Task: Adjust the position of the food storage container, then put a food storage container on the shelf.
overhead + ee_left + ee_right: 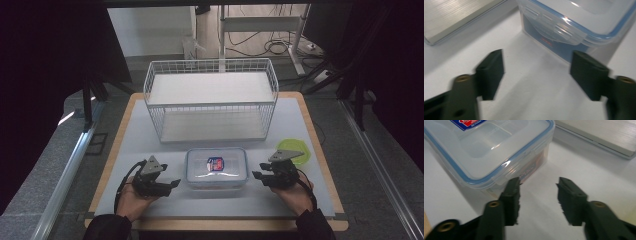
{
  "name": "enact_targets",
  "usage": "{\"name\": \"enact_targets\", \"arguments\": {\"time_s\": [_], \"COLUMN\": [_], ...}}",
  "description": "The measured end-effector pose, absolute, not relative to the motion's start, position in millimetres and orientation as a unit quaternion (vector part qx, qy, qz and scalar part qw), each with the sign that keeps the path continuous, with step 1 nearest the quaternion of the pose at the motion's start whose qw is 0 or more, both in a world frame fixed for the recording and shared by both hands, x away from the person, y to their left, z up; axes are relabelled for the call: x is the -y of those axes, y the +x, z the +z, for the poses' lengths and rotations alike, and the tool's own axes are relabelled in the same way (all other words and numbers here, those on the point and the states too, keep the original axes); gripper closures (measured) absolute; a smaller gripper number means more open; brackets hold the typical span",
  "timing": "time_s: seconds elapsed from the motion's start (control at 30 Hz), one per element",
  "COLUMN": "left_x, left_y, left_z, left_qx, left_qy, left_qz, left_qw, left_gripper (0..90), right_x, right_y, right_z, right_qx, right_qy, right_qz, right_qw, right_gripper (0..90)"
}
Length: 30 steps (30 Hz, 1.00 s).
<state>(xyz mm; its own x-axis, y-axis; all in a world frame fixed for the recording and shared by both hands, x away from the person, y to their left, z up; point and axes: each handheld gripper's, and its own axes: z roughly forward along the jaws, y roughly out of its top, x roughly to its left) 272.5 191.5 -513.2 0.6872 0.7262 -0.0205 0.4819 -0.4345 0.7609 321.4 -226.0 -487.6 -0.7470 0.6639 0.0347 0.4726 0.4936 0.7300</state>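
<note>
A clear plastic food box (216, 168) with a blue-sealed lid and a red and blue label sits near the front middle of the white table. My left gripper (170, 176) is just left of it, jaws open and empty, pointing at the box's side. In the left gripper view the box (579, 22) and its side latch (554, 27) lie just past the open left gripper (536, 75). My right gripper (258, 170) is just right of the box, also open. In the right gripper view the open right gripper (537, 200) has one jaw close beside the box (486, 147), with only table between the jaws.
A white wire basket (210, 100) with a flat shelf stands behind the box at mid-table. A green round dish (296, 150) lies behind my right gripper. The white mat (145, 145) covers a wooden tabletop; dark floor and rails lie beyond its edges.
</note>
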Motion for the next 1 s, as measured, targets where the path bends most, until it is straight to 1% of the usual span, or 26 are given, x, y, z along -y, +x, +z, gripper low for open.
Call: {"name": "enact_targets", "arguments": {"time_s": [0.1,0.13,0.2,0.27,0.3,0.33,0.5,0.53,0.67,1.0], "left_x": [-194,-194,-195,-195,-196,-196,-199,-199,-197,-190], "left_y": [272,273,273,273,273,274,277,277,279,291], "left_z": [-514,-514,-513,-513,-514,-514,-516,-516,-512,-496], "left_qx": [-0.368,-0.369,-0.368,-0.368,-0.367,-0.366,-0.369,-0.368,-0.366,-0.359], "left_qy": [0.831,0.83,0.828,0.826,0.825,0.823,0.815,0.814,0.814,0.81], "left_qz": [0.157,0.156,0.152,0.154,0.155,0.155,0.156,0.156,0.147,0.104], "left_qw": [0.386,0.388,0.394,0.398,0.401,0.405,0.419,0.422,0.427,0.452], "left_gripper": [11.8,9.5,7.8,5.5,5.5,4.2,2.1,2.1,2.4,2.5], "right_x": [225,225,226,228,228,229,227,227,225,217], "right_y": [320,320,321,321,321,322,323,323,324,328], "right_z": [-487,-487,-487,-485,-485,-483,-484,-484,-481,-476], "right_qx": [-0.855,-0.854,-0.851,-0.844,-0.844,-0.839,-0.836,-0.836,-0.836,-0.839], "right_qy": [0.327,0.328,0.33,0.334,0.334,0.336,0.337,0.337,0.335,0.319], "right_qz": [0.38,0.381,0.386,0.396,0.396,0.405,0.41,0.41,0.414,0.424], "right_qw": [0.132,0.134,0.135,0.139,0.139,0.141,0.137,0.137,0.133,0.121], "right_gripper": [42.0,40.8,37.0,31.4,31.4,27.7,19.1,19.1,13.1,7.1]}}
